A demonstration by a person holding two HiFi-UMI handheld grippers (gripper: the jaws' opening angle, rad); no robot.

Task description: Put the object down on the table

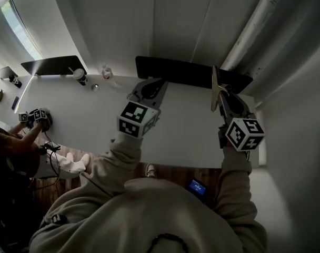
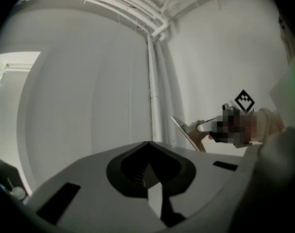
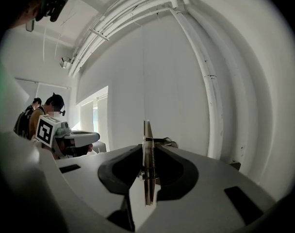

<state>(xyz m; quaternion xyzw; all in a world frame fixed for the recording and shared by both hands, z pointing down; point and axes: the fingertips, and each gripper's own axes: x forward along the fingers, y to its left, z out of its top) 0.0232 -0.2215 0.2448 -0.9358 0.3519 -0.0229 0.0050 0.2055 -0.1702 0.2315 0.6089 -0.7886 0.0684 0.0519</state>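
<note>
Not done yet. The right gripper (image 1: pixel 223 100) is clamped on the thin flat object (image 1: pixel 215 86), which looks held edge-on in the air over the white table (image 1: pixel 81 117). The left gripper (image 1: pixel 148 90) has its fingers closed together on nothing. Lowering the object and letting go are both still to do.

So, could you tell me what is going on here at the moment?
A person holds a gripper in each hand above the white table. The right gripper is clamped on a thin flat board, held on edge in the air and not yet set down. The left gripper is shut and empty, raised beside it.
</note>
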